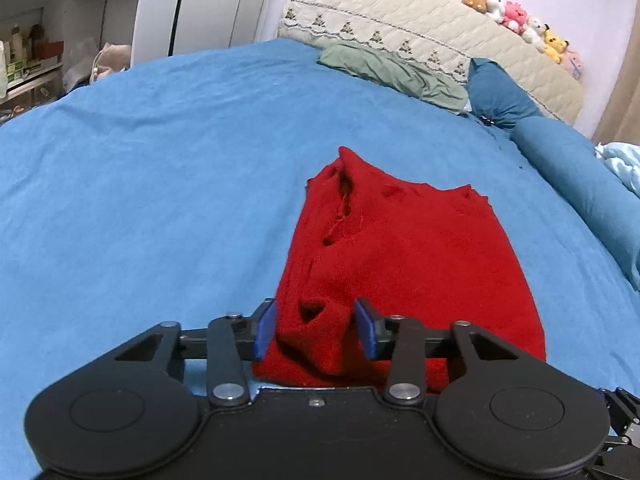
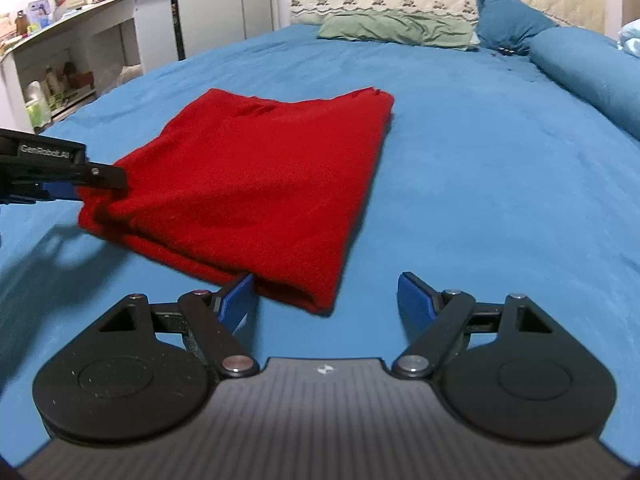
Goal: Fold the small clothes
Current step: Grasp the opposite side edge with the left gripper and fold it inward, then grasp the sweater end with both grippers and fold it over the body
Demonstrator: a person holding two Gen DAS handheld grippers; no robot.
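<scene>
A red knit garment (image 1: 400, 248) lies folded into a rough rectangle on the blue bedsheet (image 1: 140, 180). My left gripper (image 1: 315, 304) has its blue pads against a bunched ridge of the garment's near left corner, and the cloth fills the gap between them. In the right wrist view the same gripper (image 2: 100, 184) comes in from the left, with the corner of the garment (image 2: 260, 168) puckered at its tip. My right gripper (image 2: 325, 280) stands open at the garment's near right corner. The corner lies between its fingers and only the left pad (image 2: 236, 300) is near the cloth.
A green pillow (image 1: 392, 76) and blue pillows (image 1: 500, 96) lie at the head of the bed under a quilted headboard (image 1: 420, 20) topped with plush toys (image 1: 520, 20). A white shelf unit (image 2: 80, 48) stands past the left edge of the bed. Pale blue bedding (image 1: 624, 164) sits far right.
</scene>
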